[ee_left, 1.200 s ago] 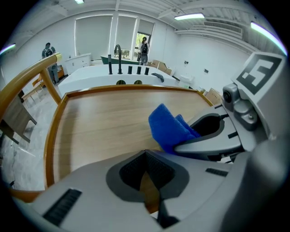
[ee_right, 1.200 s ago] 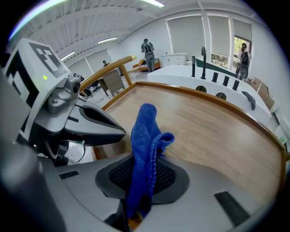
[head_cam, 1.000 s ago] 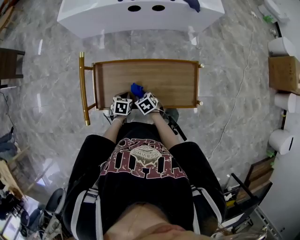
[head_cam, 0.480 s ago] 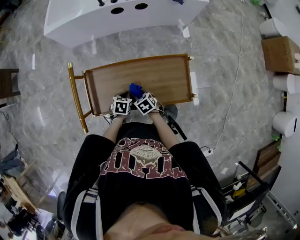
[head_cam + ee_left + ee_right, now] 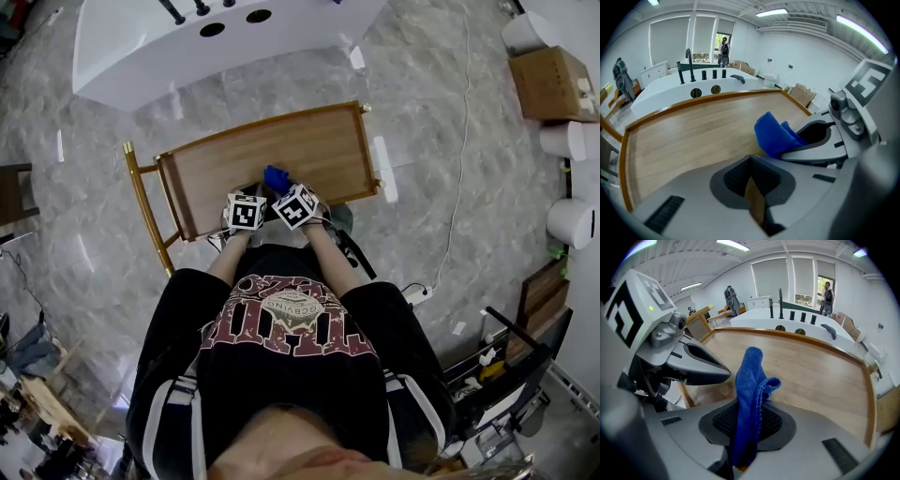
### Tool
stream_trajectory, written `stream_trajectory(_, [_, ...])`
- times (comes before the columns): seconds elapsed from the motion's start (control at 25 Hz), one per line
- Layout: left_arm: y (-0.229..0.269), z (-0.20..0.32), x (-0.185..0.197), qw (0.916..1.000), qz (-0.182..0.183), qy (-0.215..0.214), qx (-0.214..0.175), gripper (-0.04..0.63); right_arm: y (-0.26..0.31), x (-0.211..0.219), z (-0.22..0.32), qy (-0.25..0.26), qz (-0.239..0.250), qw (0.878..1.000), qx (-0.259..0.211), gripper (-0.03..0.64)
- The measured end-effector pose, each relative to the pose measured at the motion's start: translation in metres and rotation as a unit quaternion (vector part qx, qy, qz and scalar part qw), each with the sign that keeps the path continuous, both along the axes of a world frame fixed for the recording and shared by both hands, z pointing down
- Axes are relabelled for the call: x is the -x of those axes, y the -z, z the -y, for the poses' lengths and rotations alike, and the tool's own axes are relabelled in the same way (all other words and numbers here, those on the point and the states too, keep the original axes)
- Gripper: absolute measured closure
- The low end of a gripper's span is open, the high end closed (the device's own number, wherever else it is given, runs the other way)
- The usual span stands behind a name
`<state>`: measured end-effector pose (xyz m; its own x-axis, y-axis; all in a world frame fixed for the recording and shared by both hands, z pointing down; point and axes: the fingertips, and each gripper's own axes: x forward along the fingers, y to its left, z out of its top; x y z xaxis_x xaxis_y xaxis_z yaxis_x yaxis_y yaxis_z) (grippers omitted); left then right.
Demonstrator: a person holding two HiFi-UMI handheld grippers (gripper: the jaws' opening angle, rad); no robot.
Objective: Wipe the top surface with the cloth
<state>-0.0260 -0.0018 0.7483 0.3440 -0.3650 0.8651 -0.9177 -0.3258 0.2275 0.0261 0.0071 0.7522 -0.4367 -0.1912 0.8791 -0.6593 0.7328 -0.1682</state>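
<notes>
Above the near edge of the rimmed wooden tabletop [image 5: 305, 150], the right gripper [image 5: 746, 425] pinches the soft blue terry cloth [image 5: 750, 376] low down; limp and light, it probably bunches. The left gripper [image 5: 751, 180] is closed and empty

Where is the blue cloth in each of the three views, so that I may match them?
Head view: blue cloth at centre, at the near edge of the wooden top.
Left gripper view: right of centre, over the wood.
Right gripper view: centre, pinched in the right claw.
Shared landmark: the rimmed wooden top.
</notes>
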Motion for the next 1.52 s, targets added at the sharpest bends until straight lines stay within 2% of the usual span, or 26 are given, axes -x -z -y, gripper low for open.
stream_trajectory(0.56, [-0.001,0.005,-0.021,0.9991,-0.001,-0.041,0.001,0.548,0.001,-0.041,0.011,-0.038,-0.024,0.999,-0.002,0.531])
stream_trajectory(1.04, [0.001,0.005,-0.072,0.9923,-0.012,-0.123,0.002,0.548,0.001,-0.066,0.017,-0.073,-0.021,0.997,0.002,0.531])
stream_trajectory(1.52, [-0.004,0.002,-0.092,0.9902,-0.011,-0.139,0.010,0.548,0.003,-0.106,0.023,-0.122,-0.020,0.992,0.002,0.531])
